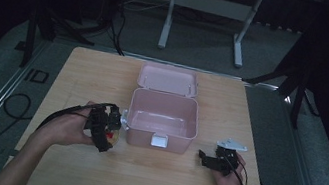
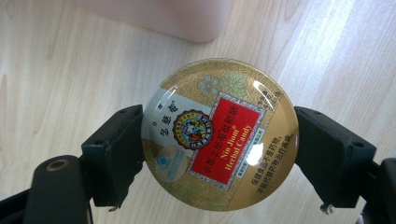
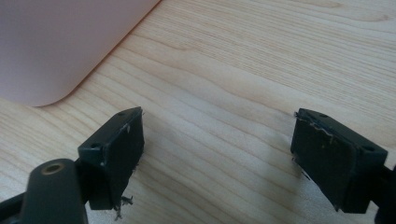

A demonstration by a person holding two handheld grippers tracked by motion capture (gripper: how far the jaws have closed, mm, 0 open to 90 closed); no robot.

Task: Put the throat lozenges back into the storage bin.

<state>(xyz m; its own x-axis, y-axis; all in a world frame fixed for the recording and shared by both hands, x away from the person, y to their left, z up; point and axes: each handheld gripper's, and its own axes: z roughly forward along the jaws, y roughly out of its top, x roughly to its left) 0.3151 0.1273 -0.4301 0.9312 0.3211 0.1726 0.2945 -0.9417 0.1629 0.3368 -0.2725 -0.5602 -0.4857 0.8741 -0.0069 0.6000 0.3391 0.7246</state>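
Fingers (image 2: pixel 116 158) of the left gripper (image 2: pixel 218 149), black and block-shaped, clamped on opposite edges of a round, flat, glossy gold candy tin (image 2: pixel 219 135) with a red label panel reading "Nin Jiom Herbal Candy"; tin held face towards the left gripper view's camera, clear of the light wood-grain worktop (image 2: pixel 60 70) seen behind it. High view: left gripper (image 1: pixel 106 131) in the person's left hand (image 1: pixel 67 129), just beside the left wall of the pale pink rectangular plastic box (image 1: pixel 163 117), the tin's red and gold showing faintly between the fingers. Box stands open at the worktop's middle, its hinged pink lid (image 1: pixel 168 79) laid back on the far side, a pale latch (image 1: pixel 159 141) on the near wall; interior appears bare. Fingers (image 3: pixel 116 154) of the right gripper (image 3: pixel 217 154) set wide apart with nothing between them, over bare worktop, a rounded corner of the pink box at upper left of the right gripper view. High view: right gripper (image 1: pixel 214 160) in the right hand (image 1: pixel 229 177), near the box's front right corner, not touching it
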